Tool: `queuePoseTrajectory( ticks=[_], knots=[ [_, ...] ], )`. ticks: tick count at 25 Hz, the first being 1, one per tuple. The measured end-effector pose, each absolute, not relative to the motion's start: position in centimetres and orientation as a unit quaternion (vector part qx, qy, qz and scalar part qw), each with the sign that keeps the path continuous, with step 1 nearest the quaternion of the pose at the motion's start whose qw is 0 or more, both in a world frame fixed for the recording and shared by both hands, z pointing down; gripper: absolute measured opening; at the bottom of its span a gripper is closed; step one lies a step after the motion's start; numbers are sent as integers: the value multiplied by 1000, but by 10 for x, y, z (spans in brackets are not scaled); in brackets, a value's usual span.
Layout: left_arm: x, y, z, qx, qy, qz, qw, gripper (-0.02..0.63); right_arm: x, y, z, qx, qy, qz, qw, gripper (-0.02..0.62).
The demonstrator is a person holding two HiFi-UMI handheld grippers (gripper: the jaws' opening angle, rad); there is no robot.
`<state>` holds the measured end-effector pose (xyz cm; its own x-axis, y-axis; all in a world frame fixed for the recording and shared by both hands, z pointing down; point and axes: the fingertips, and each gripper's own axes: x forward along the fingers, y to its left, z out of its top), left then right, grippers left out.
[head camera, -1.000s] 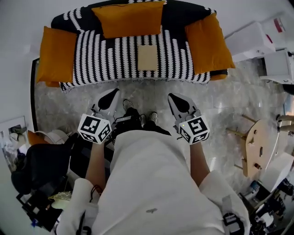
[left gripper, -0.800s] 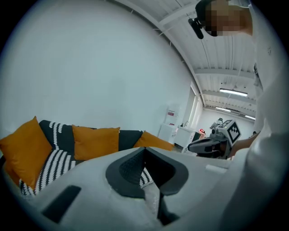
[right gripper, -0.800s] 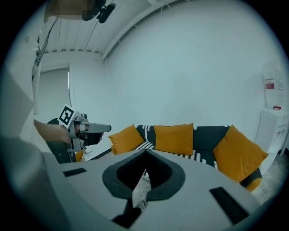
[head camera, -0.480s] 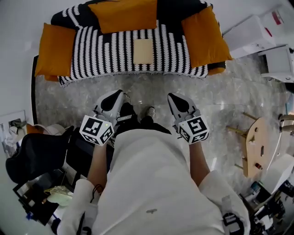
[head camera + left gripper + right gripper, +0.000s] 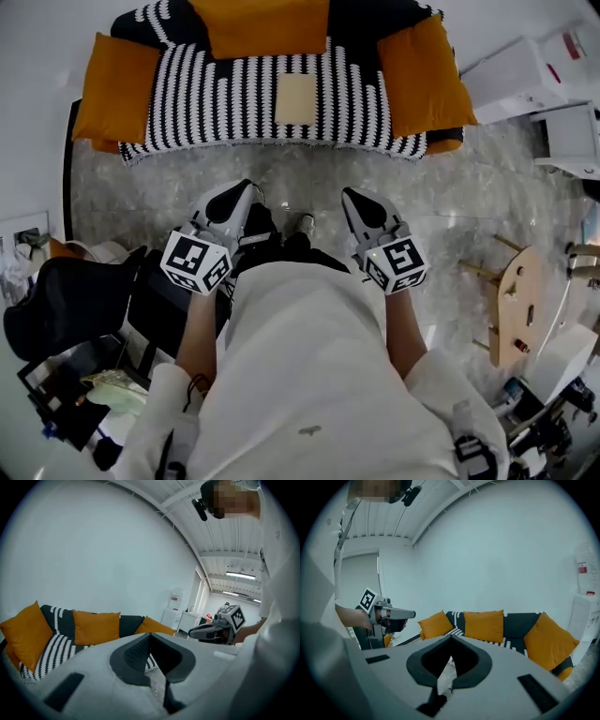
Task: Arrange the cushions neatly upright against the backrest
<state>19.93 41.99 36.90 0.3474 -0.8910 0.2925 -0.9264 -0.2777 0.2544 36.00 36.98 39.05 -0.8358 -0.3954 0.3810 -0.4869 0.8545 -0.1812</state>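
1. The person stands on the marble floor (image 5: 487, 192) facing the striped sofa (image 5: 234, 103), well apart from it, so no cushion is within reach yet.
2. The left hand-held gripper (image 5: 242, 190) is clenched with nothing between its jaws. The right hand-held gripper (image 5: 352, 199) is the same. Both point toward the sofa at waist level, which reads as a carrying pose for the approach rather than a grasp.
3. The middle cushion (image 5: 262, 26) already stands upright against the backrest (image 5: 514, 624).
4. The left cushion (image 5: 117, 89) sits at the sofa's left end and the right cushion (image 5: 422, 77) at its right end. Both are angled toward the armrests rather than square to the backrest.
5. A beige square (image 5: 295, 97) lies flat on the seat; what it is cannot be told.
6. The end cushions look like the remaining work. The jaws would have to open before either could be taken.
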Motion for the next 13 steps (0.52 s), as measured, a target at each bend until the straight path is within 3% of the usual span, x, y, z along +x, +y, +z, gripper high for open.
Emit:
queuePoseTrajectory(
  ticks=[13],
  knots=[
    [197, 431, 370, 792, -576, 46, 197, 12, 355, 377, 391, 226, -950, 121, 178, 8]
  ],
)
